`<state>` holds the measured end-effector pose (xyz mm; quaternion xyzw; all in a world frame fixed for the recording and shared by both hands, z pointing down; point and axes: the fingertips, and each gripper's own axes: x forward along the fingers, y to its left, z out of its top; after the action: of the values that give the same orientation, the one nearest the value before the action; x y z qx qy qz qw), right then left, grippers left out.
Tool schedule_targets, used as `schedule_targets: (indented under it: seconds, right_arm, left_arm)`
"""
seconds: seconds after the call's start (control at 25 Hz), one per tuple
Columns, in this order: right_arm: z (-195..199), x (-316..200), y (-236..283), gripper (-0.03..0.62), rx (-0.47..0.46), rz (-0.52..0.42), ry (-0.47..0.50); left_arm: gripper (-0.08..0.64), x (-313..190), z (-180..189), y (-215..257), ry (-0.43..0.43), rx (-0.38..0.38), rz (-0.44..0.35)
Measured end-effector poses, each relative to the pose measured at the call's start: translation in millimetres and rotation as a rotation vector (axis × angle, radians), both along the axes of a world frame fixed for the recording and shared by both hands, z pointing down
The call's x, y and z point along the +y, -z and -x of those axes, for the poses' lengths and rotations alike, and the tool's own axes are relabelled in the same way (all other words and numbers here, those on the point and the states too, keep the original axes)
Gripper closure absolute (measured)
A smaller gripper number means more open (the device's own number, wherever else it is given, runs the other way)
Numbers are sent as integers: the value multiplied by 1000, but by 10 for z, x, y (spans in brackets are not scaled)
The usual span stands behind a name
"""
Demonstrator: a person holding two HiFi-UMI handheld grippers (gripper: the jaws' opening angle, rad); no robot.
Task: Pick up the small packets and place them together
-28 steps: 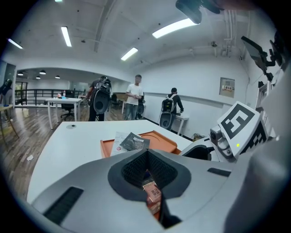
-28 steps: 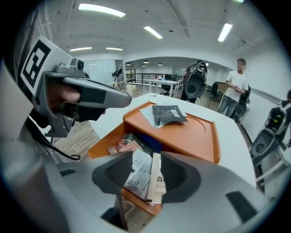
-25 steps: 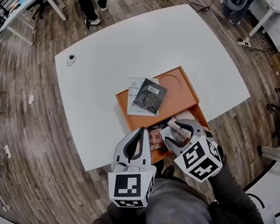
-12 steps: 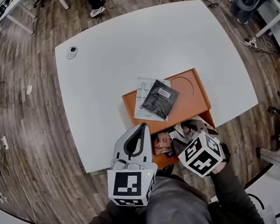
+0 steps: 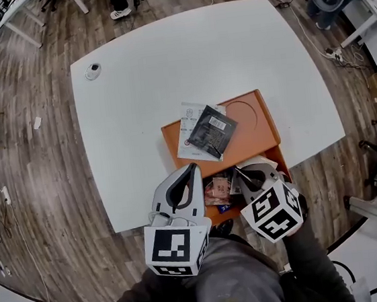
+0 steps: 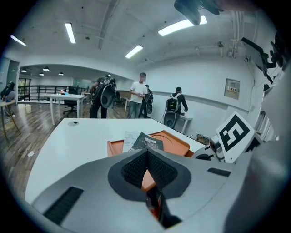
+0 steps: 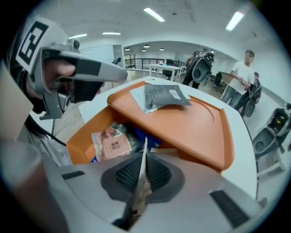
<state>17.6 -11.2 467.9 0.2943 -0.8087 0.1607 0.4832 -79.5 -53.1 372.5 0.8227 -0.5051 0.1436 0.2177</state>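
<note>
The right gripper is held over the open near part of the orange box. Its jaws have just been closing and are clamped flat on a thin pale packet, which is seen edge-on between the pads. The left gripper is held at the box's near left, its jaws brought together on nothing. A pink packet is seen lying inside the box, and a dark packet is laid on the orange lid at the far side.

No legible txt (all too blurred)
</note>
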Motion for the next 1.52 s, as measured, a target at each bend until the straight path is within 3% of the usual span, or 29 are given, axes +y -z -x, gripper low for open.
schedule_targets:
  seconds: [0.32,0.76,1.04,1.32,1.52]
  right_arm:
    - [31,56,650,583,-143,-142,-55]
    - [-36,119,1234,582,-173,-297,-66]
    - [-2,-134,1344,583,-180,-339,-61]
    - [-100,-726,1506,582,-160,-435,-140]
    - [-47,-1048,1426,581,-129,-454,-177]
  left_arm:
    - [563,290,-81,201,-6,4,-49]
    - [563,549,-124,533,-2,5,-120]
    - [563,349,-67,584,13,5,-137]
    - [563,-8,87,593,27,5,-144]
    - [563,-268,257,515,42,-2,-119]
